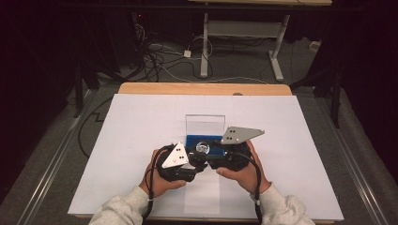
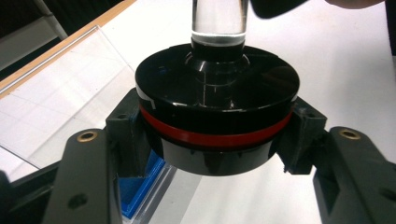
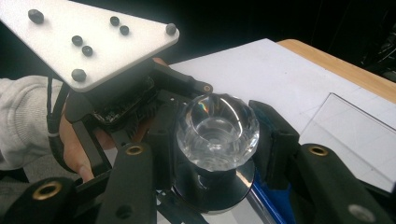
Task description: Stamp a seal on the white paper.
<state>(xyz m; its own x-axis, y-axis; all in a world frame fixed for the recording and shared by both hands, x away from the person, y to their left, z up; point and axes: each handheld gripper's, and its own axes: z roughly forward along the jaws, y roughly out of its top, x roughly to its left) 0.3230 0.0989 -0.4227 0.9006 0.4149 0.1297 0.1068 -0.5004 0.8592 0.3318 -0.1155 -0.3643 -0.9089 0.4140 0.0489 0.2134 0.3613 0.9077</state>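
A clear faceted glass piece [image 3: 217,116] stands on a round black base with a red band [image 2: 217,100]. My left gripper [image 2: 215,140] is shut on the black base, one pad on each side. My right gripper [image 3: 217,133] is shut on the faceted glass top. In the high view both grippers meet over the white sheet's front middle, the left gripper [image 1: 196,161] beside the right gripper [image 1: 212,153], with the glass piece [image 1: 202,147] between them. The left gripper's grey plate [image 3: 88,42] shows close behind the glass in the right gripper view.
Just behind the grippers lies a blue tray [image 1: 213,140] with a clear upright plastic cover [image 1: 205,123]. A white sheet [image 1: 141,140] covers the wooden table [image 1: 155,88]. Cables and a desk frame [image 1: 205,42] are on the floor beyond the far edge.
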